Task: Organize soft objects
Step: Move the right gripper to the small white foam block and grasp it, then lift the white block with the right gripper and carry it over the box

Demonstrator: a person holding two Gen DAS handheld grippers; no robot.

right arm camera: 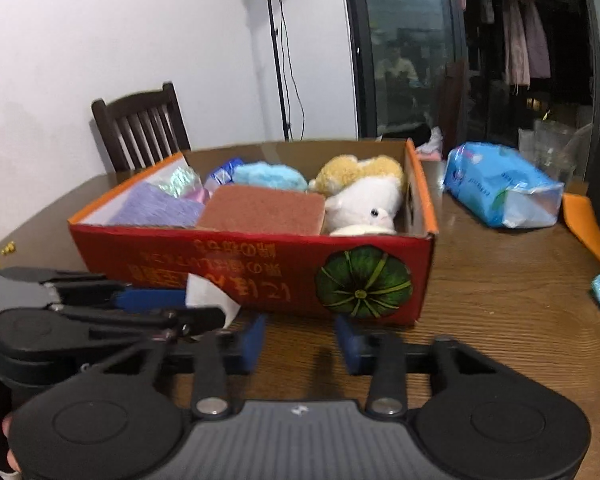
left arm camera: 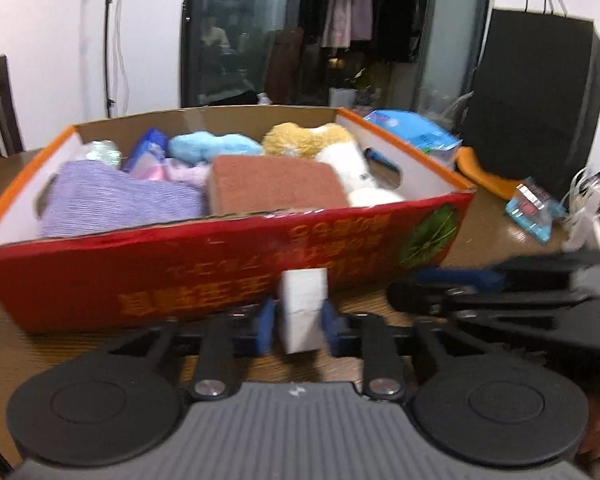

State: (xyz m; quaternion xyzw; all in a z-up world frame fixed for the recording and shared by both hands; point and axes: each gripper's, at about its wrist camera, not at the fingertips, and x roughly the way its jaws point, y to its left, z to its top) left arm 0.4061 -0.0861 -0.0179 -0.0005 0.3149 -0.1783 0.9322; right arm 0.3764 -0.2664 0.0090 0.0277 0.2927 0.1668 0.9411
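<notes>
Pinching a small white foam block (left arm camera: 303,309) between its blue pads just short of the red cardboard box (left arm camera: 204,272) of soft things, the left gripper (left arm camera: 300,326) needs only light mid-side pressure, while the right gripper (right arm camera: 300,340) stands apart, empty.

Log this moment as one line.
left tool: shut on white sponge | right tool: open, empty | red box: on table, holds brown sponge, plush toys
</notes>
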